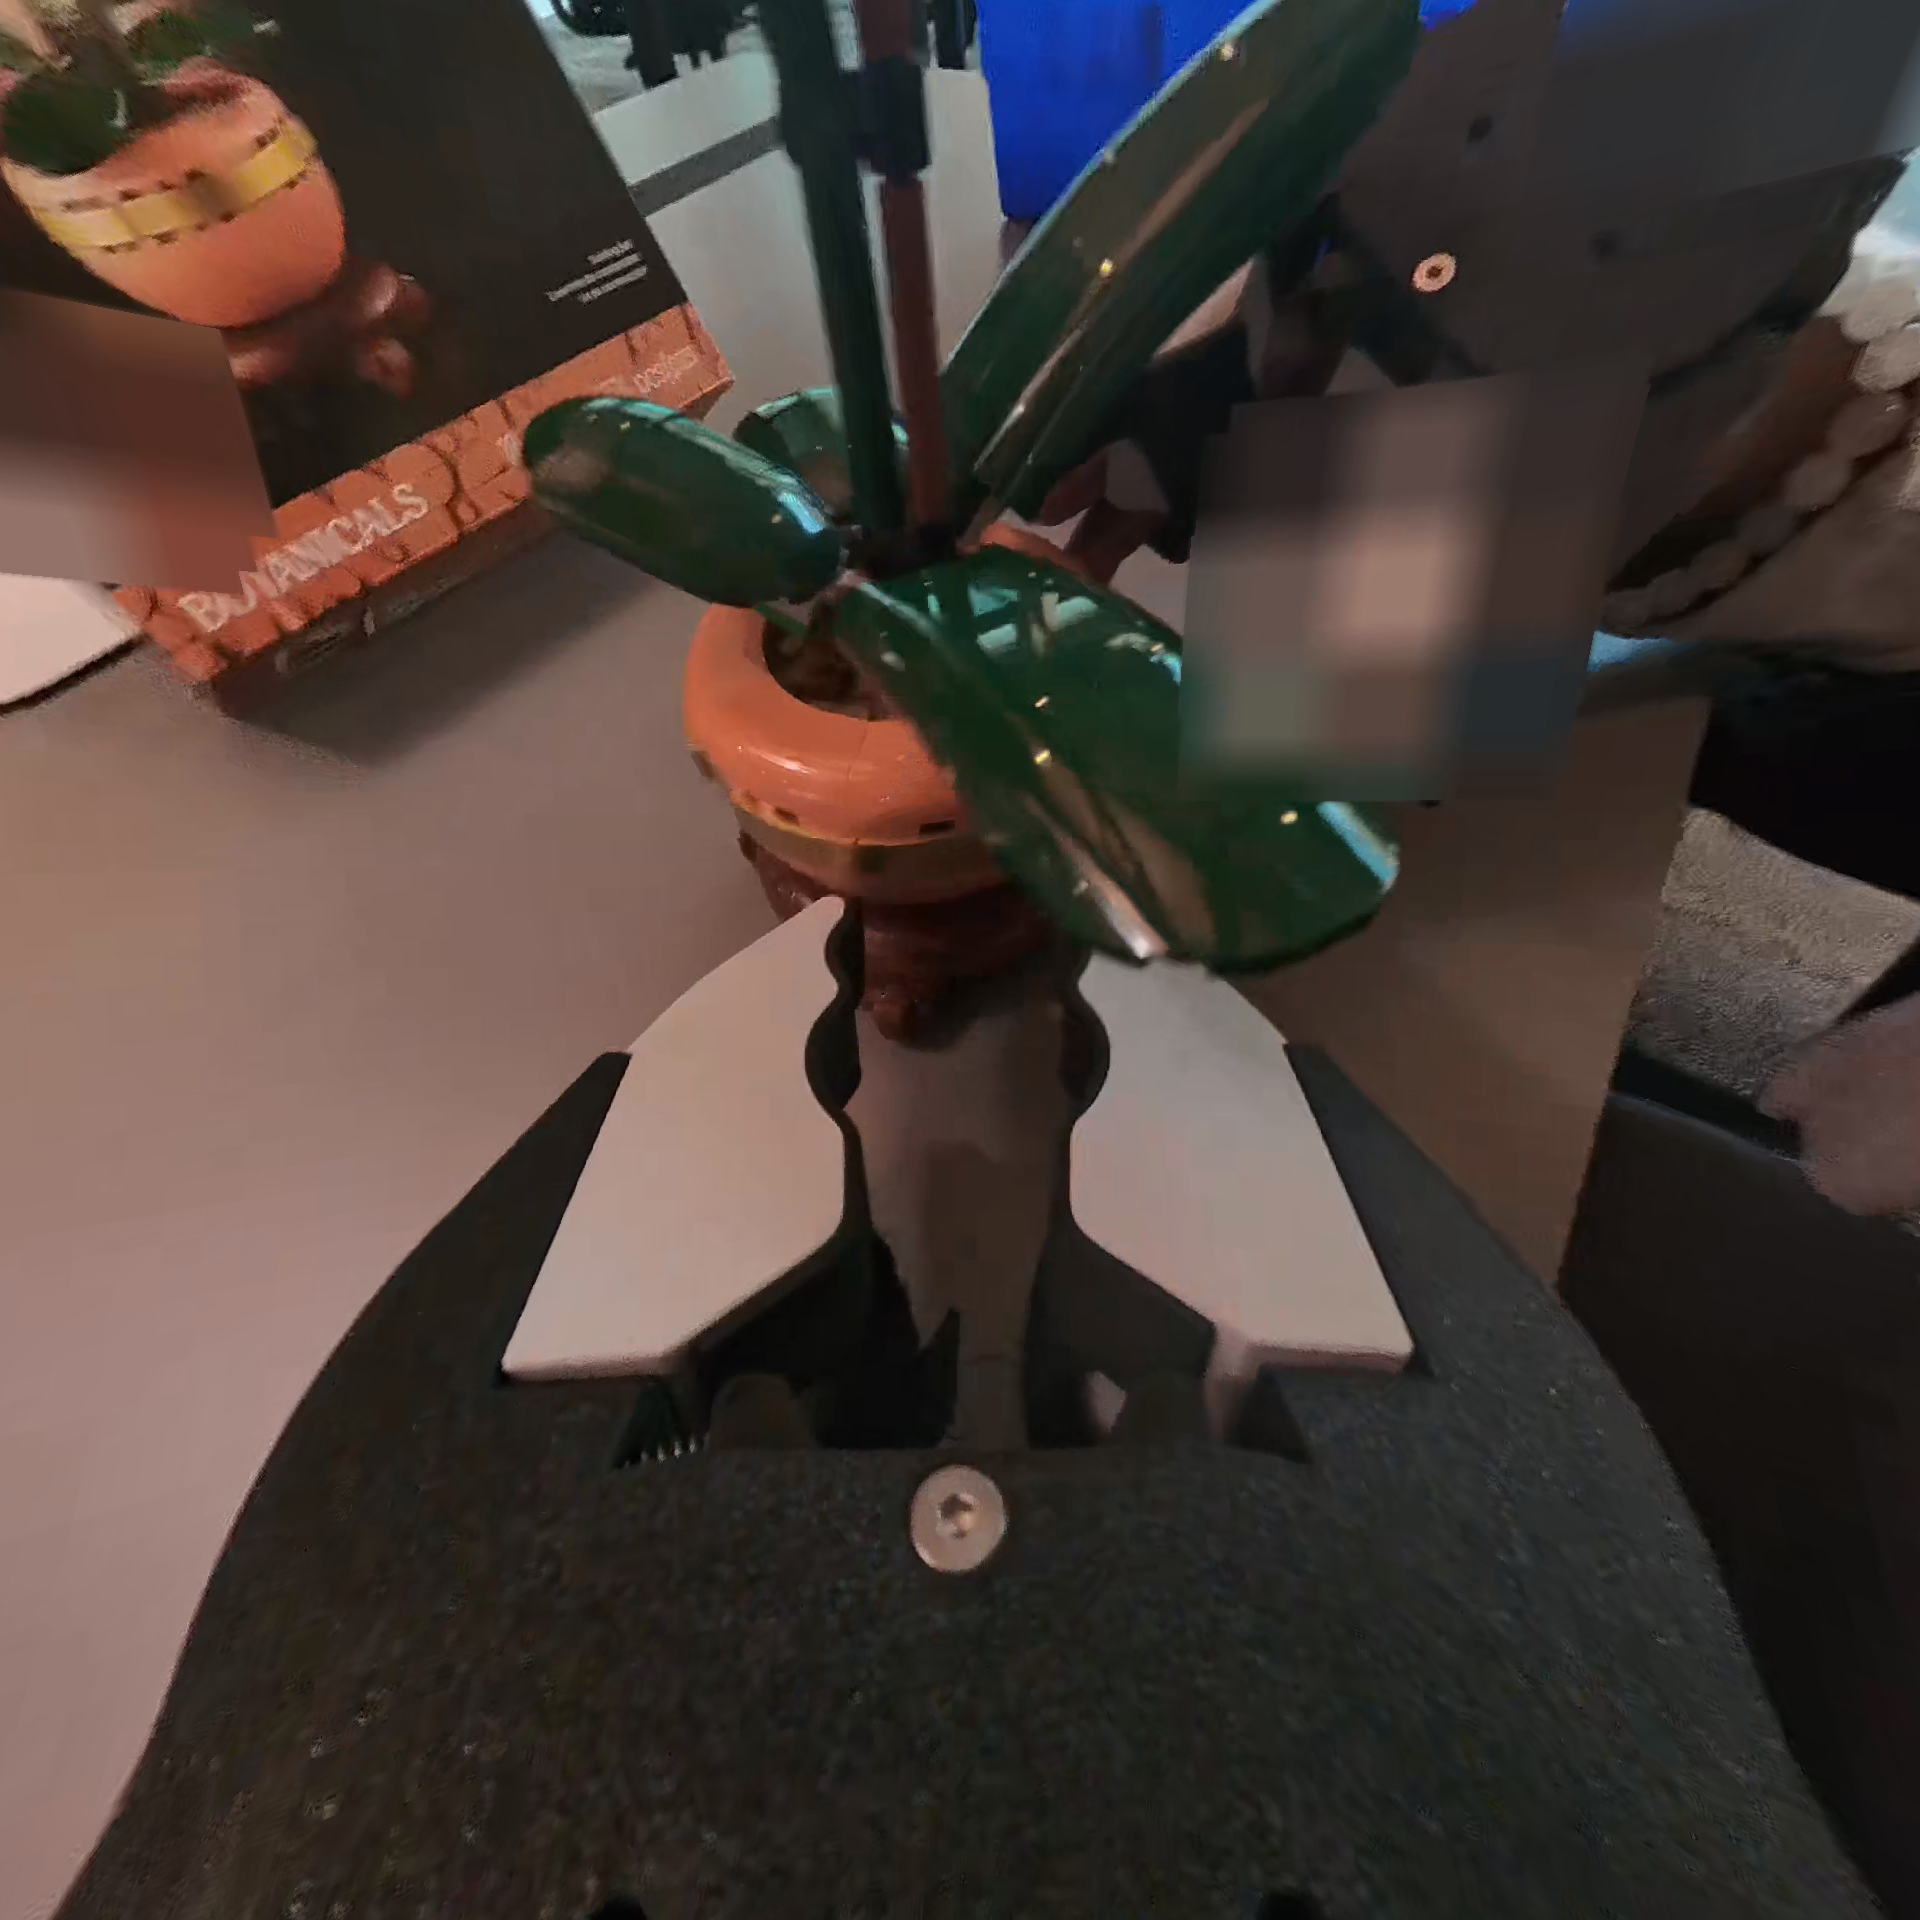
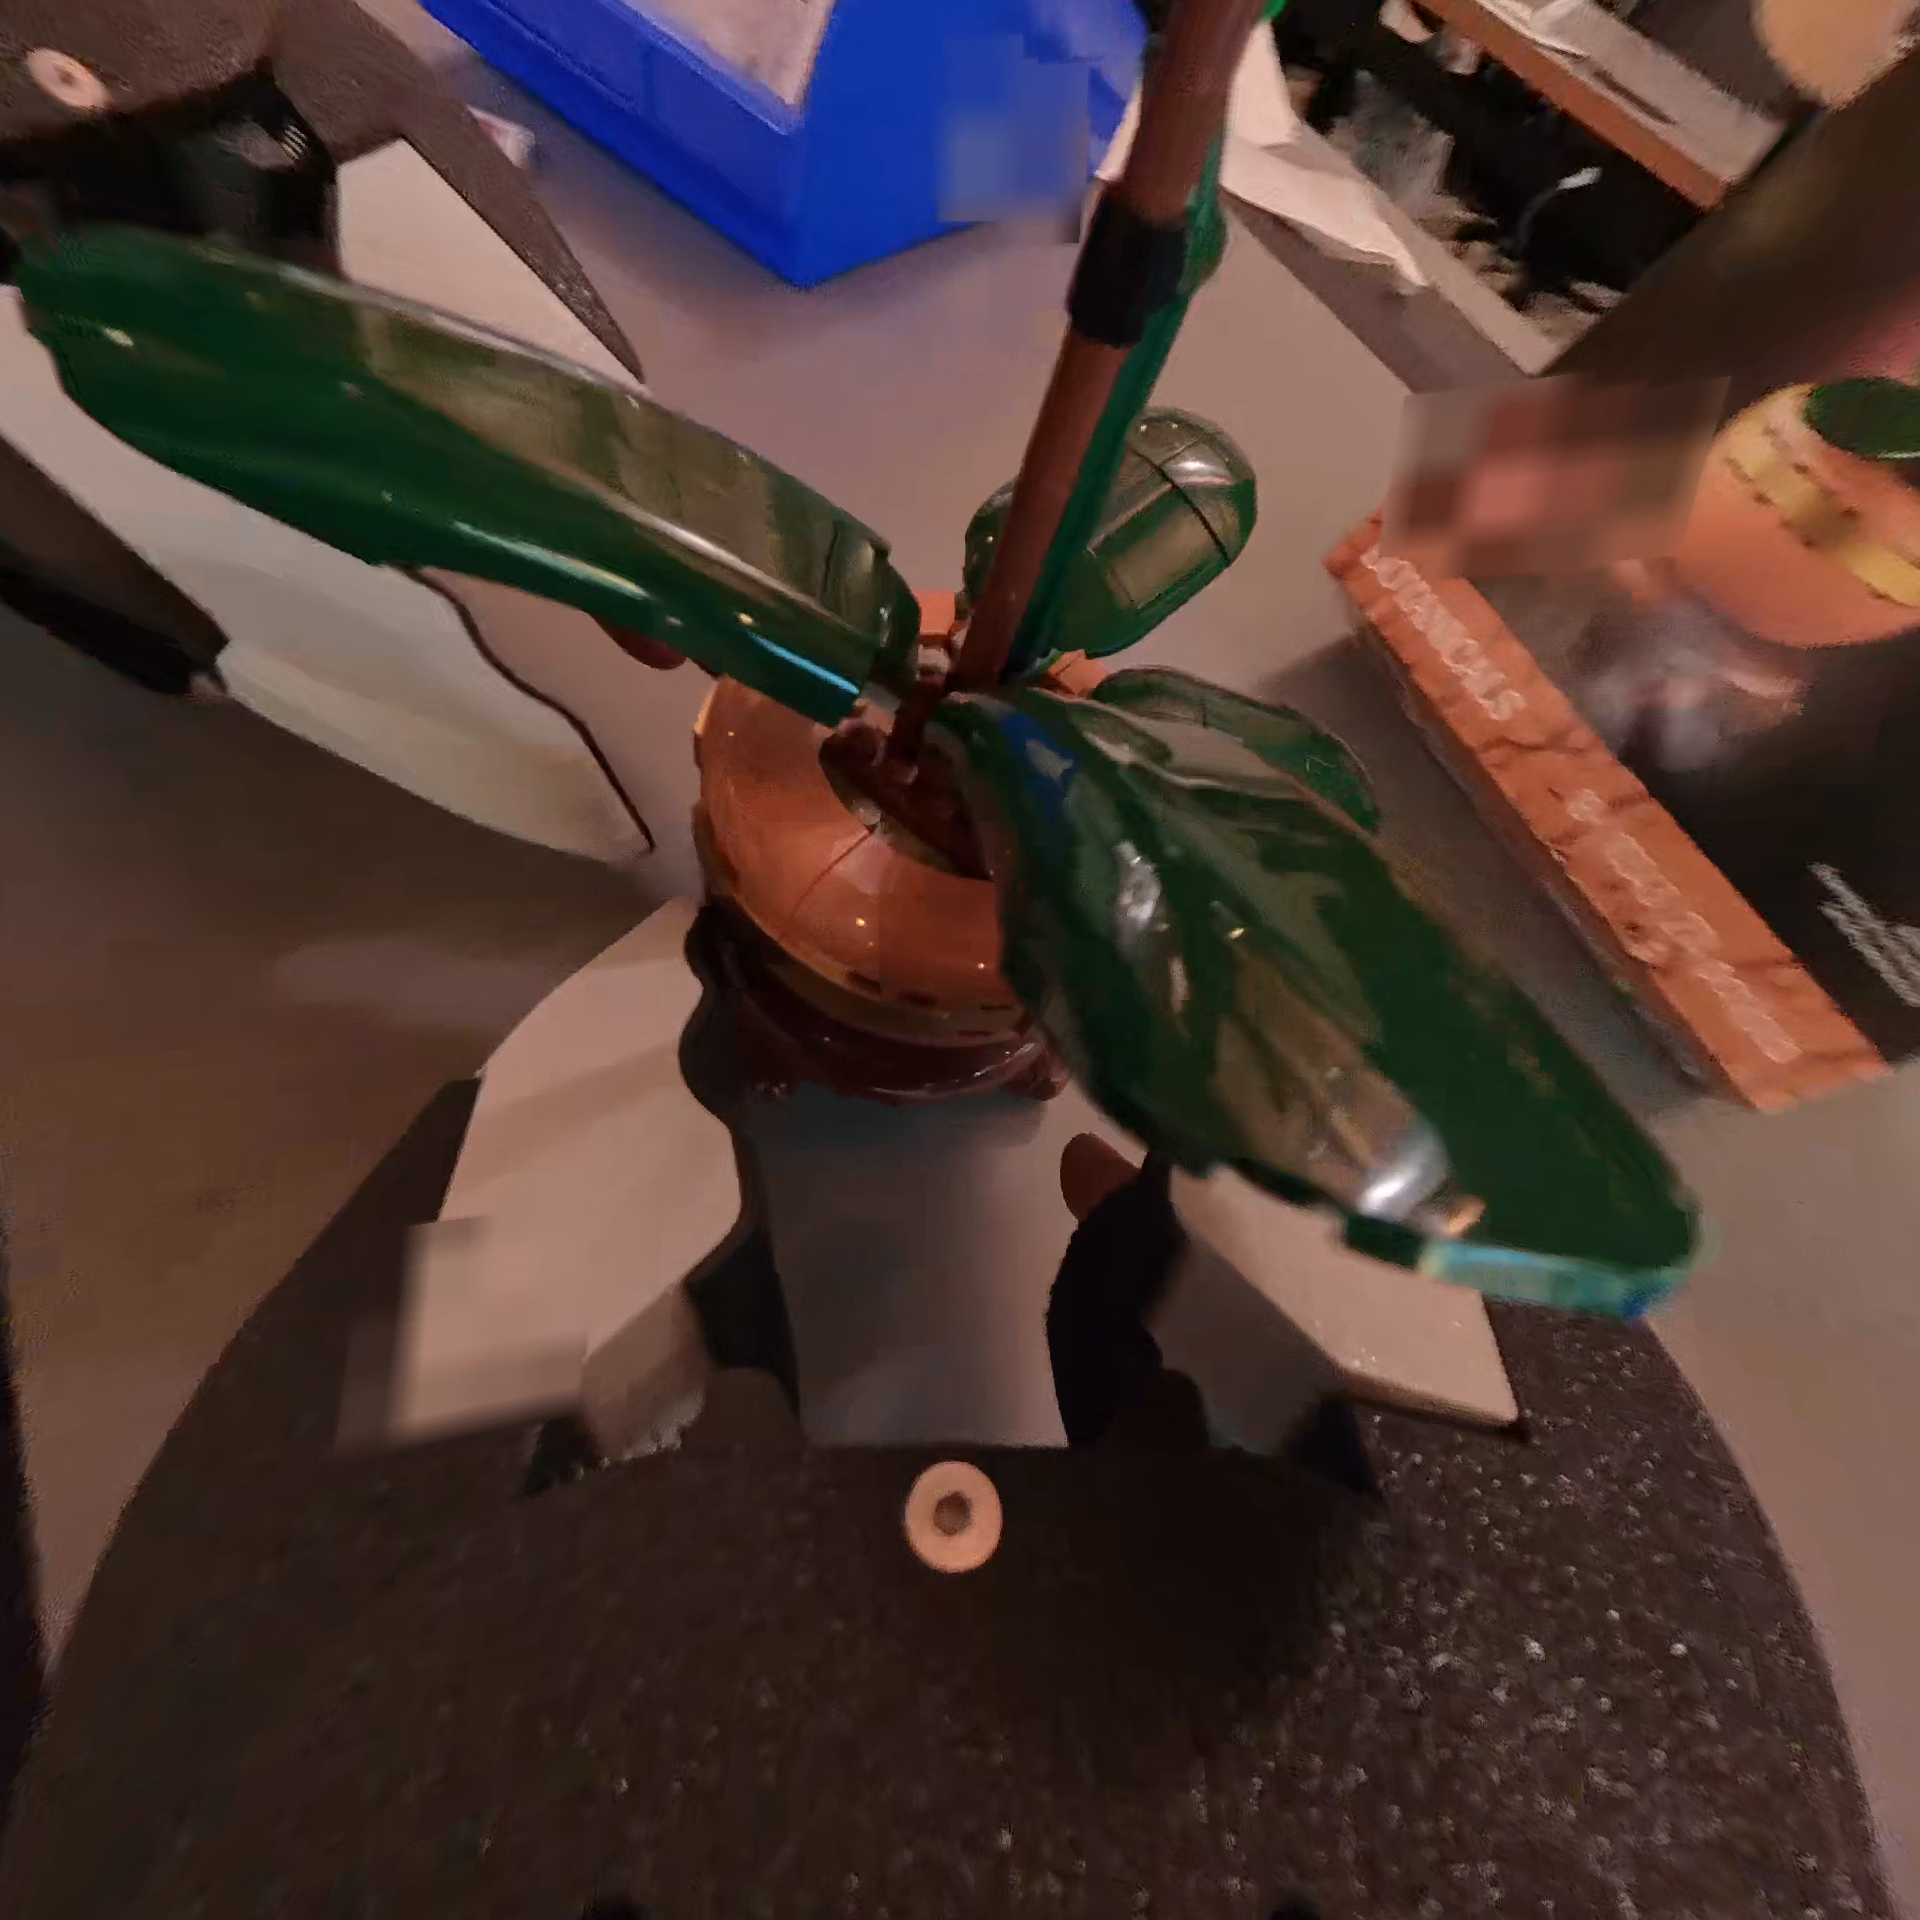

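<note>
A brick-built plant stands upright on the grey table [image 1: 312, 935]. It has an orange pot [image 1: 821, 769] with a gold band, a dark brown base [image 1: 935, 966], big dark green leaves [image 1: 1122, 769] and tall stems [image 1: 883, 312]. My left gripper [image 1: 951, 966] has its jaws on either side of the brown base, closed against it. My right gripper [image 2: 888, 1029] holds the same base [image 2: 883, 1060] from another side. A leaf [image 2: 1299, 987] hides its right fingertip. The left gripper's white finger [image 2: 416, 707] also shows beside the pot [image 2: 831, 883] in the right wrist view.
The set's printed box lies flat beside the plant [image 1: 416, 499] and also shows in the right wrist view [image 2: 1558, 831]. A blue bin [image 2: 831, 135] stands behind the plant. The right gripper's body [image 1: 1455, 260] and a knit sleeve [image 1: 1818, 468] are at the right. The table's edge [image 1: 1621, 1039] is close on the right.
</note>
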`<state>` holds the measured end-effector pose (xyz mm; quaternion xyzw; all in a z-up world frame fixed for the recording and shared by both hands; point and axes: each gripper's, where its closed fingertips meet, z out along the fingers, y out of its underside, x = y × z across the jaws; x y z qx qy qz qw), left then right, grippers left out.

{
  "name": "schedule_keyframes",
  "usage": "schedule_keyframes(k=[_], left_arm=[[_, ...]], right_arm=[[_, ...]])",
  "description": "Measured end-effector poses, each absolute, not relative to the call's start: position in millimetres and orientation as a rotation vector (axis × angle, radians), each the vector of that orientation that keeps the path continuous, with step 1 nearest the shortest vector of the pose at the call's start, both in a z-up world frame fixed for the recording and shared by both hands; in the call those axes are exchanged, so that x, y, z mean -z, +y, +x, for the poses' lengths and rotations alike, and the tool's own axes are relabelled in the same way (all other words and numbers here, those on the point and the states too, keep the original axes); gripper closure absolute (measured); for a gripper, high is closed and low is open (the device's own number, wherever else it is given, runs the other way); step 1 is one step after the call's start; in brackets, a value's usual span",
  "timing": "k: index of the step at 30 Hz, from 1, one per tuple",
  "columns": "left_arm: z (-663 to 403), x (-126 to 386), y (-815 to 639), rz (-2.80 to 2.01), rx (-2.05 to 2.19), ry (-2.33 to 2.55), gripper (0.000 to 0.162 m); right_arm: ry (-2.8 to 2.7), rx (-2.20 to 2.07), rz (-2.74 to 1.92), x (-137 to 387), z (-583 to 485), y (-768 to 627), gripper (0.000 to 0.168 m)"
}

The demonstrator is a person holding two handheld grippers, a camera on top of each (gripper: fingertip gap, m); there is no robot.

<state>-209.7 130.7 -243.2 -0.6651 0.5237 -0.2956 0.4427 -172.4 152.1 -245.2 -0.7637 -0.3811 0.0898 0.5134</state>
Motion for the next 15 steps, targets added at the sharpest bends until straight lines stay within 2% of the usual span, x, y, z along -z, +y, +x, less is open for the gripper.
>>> schedule_keyframes(k=[7,11,13,14,15], left_arm=[[-294.0,229.8,123.5,-1.81,0.764,1.372,0.124],[-325.6,152.6,156.4,-1.569,0.656,1.263,0.123],[-319.3,101.9,157.8,-1.375,0.7,1.208,0.119],[-314.2,80.7,154.2,-1.278,0.713,1.202,0.117],[-309.7,62.4,152.1,-1.192,0.703,1.19,0.115]], right_arm=[[-0.834,-0.611,-1.834,213.8,-149.5,136.1,0.058],[-0.742,-0.513,-1.692,178.2,-122.9,122.5,0.042],[-0.706,-0.484,-1.571,153.8,-122.4,104.6,0.047],[-0.676,-0.471,-1.489,138.0,-124.3,94.0,0.058],[-0.643,-0.448,-1.389,119.3,-126.7,83.0,0.077]])
